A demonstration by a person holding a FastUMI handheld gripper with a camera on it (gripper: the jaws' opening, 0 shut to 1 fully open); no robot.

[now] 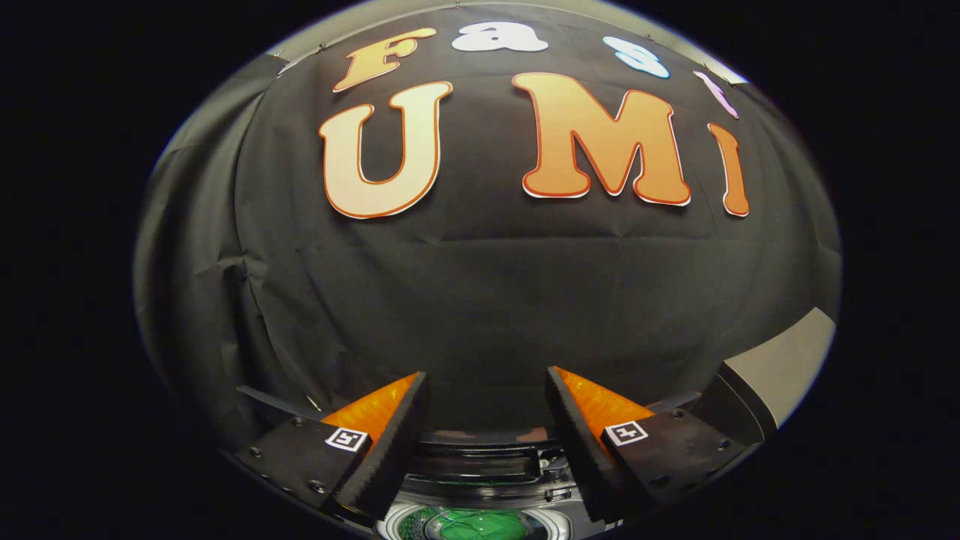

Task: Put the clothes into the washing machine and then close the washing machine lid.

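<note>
The booth wall (pixel 480 300), a black cloth with a few creases and a horizontal fold line across its middle, takes up most of the gripper view and stands well beyond the fingers. At its far right side a pale grey panel (pixel 787 360) slants down beside the cloth, with a dark edge along its lower left side.

Below the cloth, between and just beneath the fingers, sits the washing machine (pixel 487 469). Its dark upper rim and rear edge run across the gap between the fingers, with a band of glossy dark trim and some small fittings near the right finger. Lower still, the round mouth of the drum (pixel 405 525) opens upward, ringed by a pale metallic collar. The lid cannot be made out clearly from this angle, so whether it is raised or where it rests I cannot tell.

The gripper (pixel 486 390) points forward over the machine with its fingers spread wide apart. Nothing lies between them and neither finger touches anything; the gap shows bare cloth and the machine's rim. Each finger carries a small square marker (pixel 346 439) on its dark mounting block.

The clothes (pixel 480 525), a bunched green garment, lie inside the drum, below the gap between the fingers and closer to the lower rim of the drum mouth. They are apart from both fingers.
</note>
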